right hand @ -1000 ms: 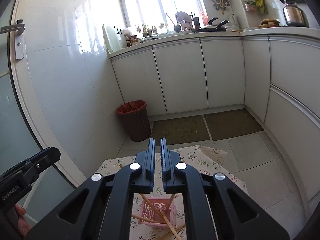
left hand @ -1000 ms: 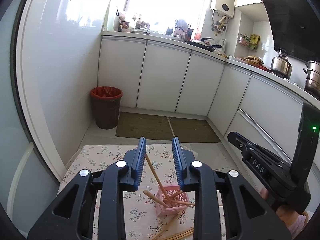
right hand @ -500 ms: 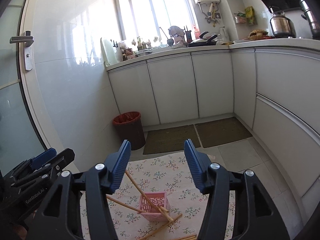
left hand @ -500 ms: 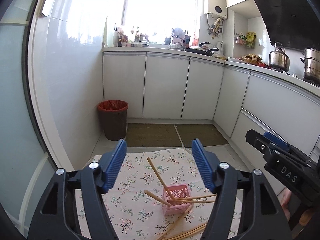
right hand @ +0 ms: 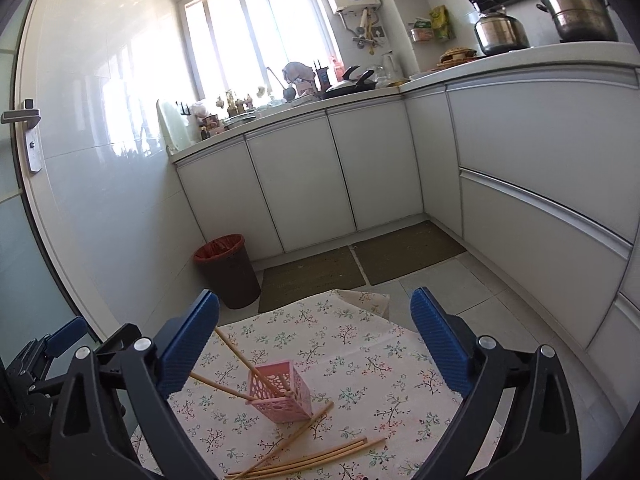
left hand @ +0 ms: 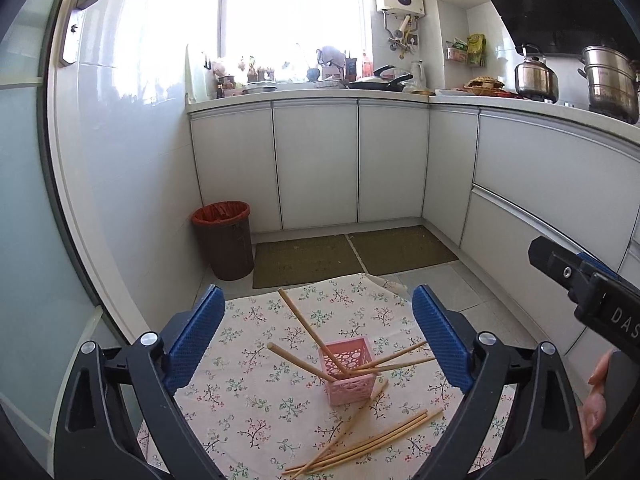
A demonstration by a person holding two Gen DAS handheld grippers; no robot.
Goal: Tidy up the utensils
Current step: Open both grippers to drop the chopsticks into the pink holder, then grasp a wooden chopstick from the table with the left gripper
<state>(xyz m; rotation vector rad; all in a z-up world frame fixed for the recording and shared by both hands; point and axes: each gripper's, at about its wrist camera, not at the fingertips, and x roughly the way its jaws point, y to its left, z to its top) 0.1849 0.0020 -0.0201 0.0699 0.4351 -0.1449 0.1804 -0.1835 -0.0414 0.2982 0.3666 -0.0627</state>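
Note:
A small pink perforated basket (left hand: 349, 369) stands on a floral cloth (left hand: 256, 400) and holds several wooden chopsticks (left hand: 302, 322) that lean out of it. More loose chopsticks (left hand: 360, 446) lie on the cloth in front of it. My left gripper (left hand: 316, 334) is wide open and empty, held above and behind the basket. My right gripper (right hand: 314, 338) is also wide open and empty above the basket (right hand: 282, 394), with loose chopsticks (right hand: 308, 458) below it. The right gripper's body shows at the right edge of the left wrist view (left hand: 592, 300).
The cloth lies on a low surface in a kitchen. A brown bin with a red liner (left hand: 224, 238) stands by the left wall. White cabinets (left hand: 316, 164) run along the back and right. Two floor mats (left hand: 352, 252) lie beyond the cloth.
Both grippers have opened from nearly shut to wide open and have risen and pulled back, so the basket and loose chopsticks show more fully.

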